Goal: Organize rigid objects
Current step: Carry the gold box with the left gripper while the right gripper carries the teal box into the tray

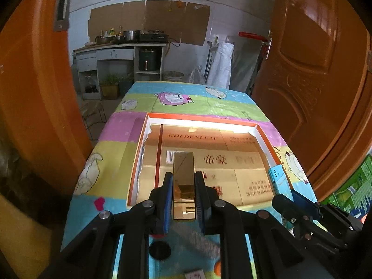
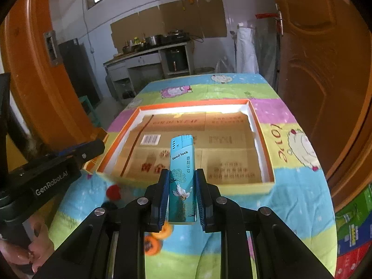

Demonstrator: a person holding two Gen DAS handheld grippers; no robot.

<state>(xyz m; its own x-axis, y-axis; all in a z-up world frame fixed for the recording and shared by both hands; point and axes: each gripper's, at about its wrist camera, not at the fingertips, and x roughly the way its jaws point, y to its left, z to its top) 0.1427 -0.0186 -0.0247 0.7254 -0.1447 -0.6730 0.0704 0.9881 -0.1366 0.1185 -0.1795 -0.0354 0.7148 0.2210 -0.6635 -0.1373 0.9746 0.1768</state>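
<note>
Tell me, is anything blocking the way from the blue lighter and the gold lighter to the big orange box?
Nothing visible. The blue lighter and gold lighter are each held above the cloth, just before the orange box. Its near wall is low, and only flat cardboard lines the inside.

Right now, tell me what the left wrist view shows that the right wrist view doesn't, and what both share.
Only the left wrist view: the left tongs shut on a gold lighter, a black round disc on the cloth below them, and the blue lighter's tip at the right.

Only the right wrist view: the right tongs shut on the blue lighter marked "Good luck", and a hand on the left handle.

Both: the orange-rimmed tray lined with flattened cardboard, the cartoon tablecloth, and the orange doors.
</note>
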